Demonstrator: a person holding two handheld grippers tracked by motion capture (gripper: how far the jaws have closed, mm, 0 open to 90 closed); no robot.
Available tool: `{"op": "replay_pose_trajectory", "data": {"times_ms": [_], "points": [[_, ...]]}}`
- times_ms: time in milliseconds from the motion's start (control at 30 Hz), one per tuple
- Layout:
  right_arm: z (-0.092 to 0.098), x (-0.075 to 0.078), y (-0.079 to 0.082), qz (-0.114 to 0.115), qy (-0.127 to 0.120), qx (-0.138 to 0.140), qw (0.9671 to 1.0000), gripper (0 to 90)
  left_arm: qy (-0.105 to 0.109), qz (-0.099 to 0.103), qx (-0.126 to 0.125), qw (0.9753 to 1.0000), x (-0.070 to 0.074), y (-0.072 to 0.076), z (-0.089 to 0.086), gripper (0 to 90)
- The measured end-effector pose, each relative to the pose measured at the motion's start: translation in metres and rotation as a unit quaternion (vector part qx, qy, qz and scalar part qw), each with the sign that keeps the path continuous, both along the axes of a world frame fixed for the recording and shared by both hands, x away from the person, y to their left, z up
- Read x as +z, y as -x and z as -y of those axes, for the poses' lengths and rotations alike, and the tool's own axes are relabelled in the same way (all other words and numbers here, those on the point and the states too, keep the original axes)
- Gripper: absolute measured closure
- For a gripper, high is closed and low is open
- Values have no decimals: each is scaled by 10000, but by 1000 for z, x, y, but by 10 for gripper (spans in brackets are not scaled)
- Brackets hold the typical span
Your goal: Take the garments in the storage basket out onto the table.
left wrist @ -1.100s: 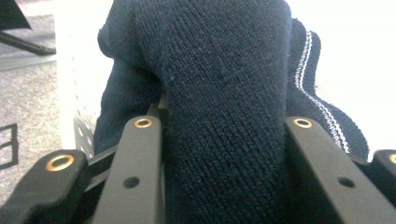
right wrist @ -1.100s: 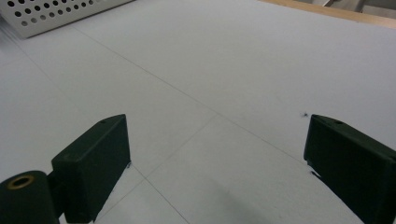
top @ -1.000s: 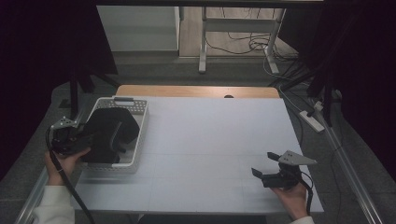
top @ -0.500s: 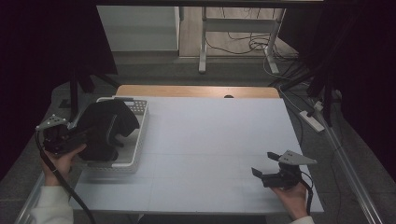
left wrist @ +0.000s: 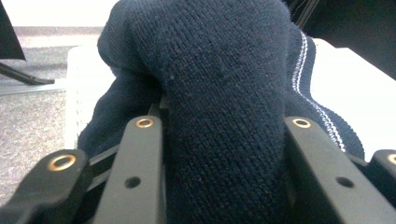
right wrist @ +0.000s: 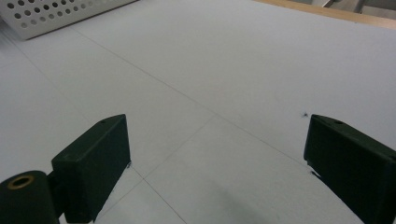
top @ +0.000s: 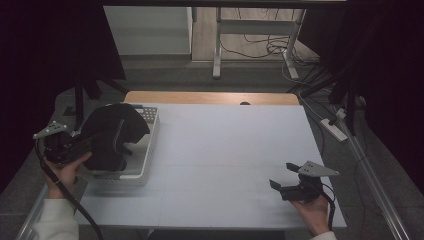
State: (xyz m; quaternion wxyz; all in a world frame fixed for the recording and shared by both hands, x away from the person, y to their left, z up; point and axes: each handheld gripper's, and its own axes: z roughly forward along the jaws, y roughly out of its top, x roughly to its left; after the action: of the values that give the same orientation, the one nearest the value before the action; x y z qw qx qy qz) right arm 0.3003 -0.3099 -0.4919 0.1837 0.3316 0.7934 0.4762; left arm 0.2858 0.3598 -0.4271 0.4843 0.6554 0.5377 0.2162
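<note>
A dark navy knitted garment (top: 112,135) with a thin white stripe hangs bunched over the white perforated basket (top: 149,155) at the table's left side. My left gripper (top: 86,145) is shut on the garment's near edge, held above the basket's left rim. In the left gripper view the knit (left wrist: 219,84) is pinched between the two jaws of that gripper (left wrist: 224,154), and its fingertips are buried in the cloth. Near the front right corner my right gripper (top: 281,176) rests low over the table, open and holding nothing (right wrist: 217,149).
The white table (top: 225,145) has a wooden strip (top: 210,97) along its far edge. A corner of the basket (right wrist: 56,14) lies far off in the right gripper view. Table legs and cables stand on the floor beyond.
My left gripper has pulled up and to the left with the garment, raising it higher out of the basket. The right gripper has stayed put.
</note>
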Motion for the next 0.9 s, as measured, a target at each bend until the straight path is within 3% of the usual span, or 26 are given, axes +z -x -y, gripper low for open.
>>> {"op": "replay_pose_trajectory", "data": {"times_ms": [400, 900], "points": [[0, 0, 0, -15, -20, -8, 10000, 66, 361, 406, 4, 9985, 15, 7, 2, 645], [0, -1, 0, -27, -39, -2, 10000, 66, 662, 619, -208, 9957, 27, 2, 16, 646]]}}
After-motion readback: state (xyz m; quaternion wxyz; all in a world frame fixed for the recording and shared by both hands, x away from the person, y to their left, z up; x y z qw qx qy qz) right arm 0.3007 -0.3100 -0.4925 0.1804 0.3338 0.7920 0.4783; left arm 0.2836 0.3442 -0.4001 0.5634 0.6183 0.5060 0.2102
